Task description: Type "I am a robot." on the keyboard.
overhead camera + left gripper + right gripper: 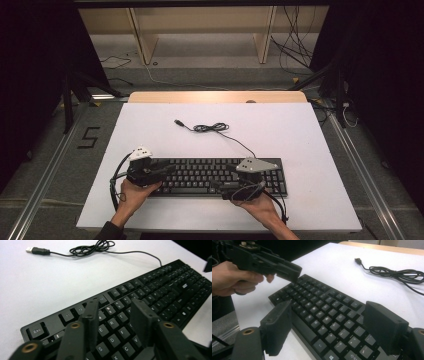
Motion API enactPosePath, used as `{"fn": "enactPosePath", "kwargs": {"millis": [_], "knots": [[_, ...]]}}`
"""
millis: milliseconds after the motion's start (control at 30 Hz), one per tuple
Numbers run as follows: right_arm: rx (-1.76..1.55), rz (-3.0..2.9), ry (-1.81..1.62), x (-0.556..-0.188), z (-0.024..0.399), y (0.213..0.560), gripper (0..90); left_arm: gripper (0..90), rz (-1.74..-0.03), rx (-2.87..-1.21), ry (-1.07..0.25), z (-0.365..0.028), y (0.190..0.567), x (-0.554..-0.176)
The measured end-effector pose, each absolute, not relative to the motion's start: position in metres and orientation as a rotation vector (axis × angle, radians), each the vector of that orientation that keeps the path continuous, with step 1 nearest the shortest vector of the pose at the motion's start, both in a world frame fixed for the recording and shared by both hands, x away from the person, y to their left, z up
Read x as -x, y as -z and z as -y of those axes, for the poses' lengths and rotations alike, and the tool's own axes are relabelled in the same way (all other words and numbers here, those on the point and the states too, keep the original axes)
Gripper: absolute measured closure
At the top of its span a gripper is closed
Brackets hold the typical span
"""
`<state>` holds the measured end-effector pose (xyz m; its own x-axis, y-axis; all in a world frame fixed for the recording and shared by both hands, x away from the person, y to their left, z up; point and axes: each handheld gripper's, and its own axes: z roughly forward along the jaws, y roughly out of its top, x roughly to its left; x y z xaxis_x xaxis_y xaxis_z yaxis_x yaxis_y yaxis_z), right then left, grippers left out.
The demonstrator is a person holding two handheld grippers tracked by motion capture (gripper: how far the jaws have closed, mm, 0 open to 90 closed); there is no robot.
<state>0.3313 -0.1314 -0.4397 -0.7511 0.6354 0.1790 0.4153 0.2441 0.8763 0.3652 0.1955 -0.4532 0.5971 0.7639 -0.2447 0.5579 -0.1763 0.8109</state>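
A black keyboard [210,175] lies along the near part of the white table [280,130]. Its thin cable [210,128] runs back to a loose coil and ends in a USB plug [178,122]. My left gripper [172,169] hovers over the keyboard's left end, held from below by a hand. In the left gripper view the keyboard [155,287] stretches away under the left gripper [115,306], which is open with nothing between its jaws. My right gripper [329,312] is open wide over the keyboard [324,310], holding nothing. The left gripper [292,271] also appears there, above the far keys.
A wooden strip [215,96] borders the table's far edge. Beyond it stand shelf legs [145,40] and loose floor cables [295,45]. Dark stands flank both sides. The coiled cable [92,247] and plug [30,250] lie on bare table behind the keyboard.
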Motion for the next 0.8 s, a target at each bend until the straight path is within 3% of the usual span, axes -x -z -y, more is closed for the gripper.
{"fn": "enactPosePath", "kwargs": {"millis": [233,567,700,767,800], "knots": [[-0.989,-2.315,-1.498,-0.334,0.127,0.442,24.6,42.1,-1.059,-1.82,-0.259,-0.201,0.451,-0.358],[-0.998,-2.333,-1.477,-0.343,0.122,0.443,27.3,33.1,-1.068,-1.794,-0.264,-0.207,0.452,-0.351],[-1.008,-2.347,-1.453,-0.348,0.119,0.445,34.8,30.6,-1.078,-1.783,-0.267,-0.208,0.453,-0.35],[-1.015,-2.365,-1.435,-0.352,0.117,0.447,45.2,29.0,-1.076,-1.789,-0.27,-0.209,0.454,-0.349],[-1.015,-2.365,-1.435,-0.352,0.117,0.447,45.2,28.8,-1.076,-1.789,-0.27,-0.209,0.454,-0.349]]}}
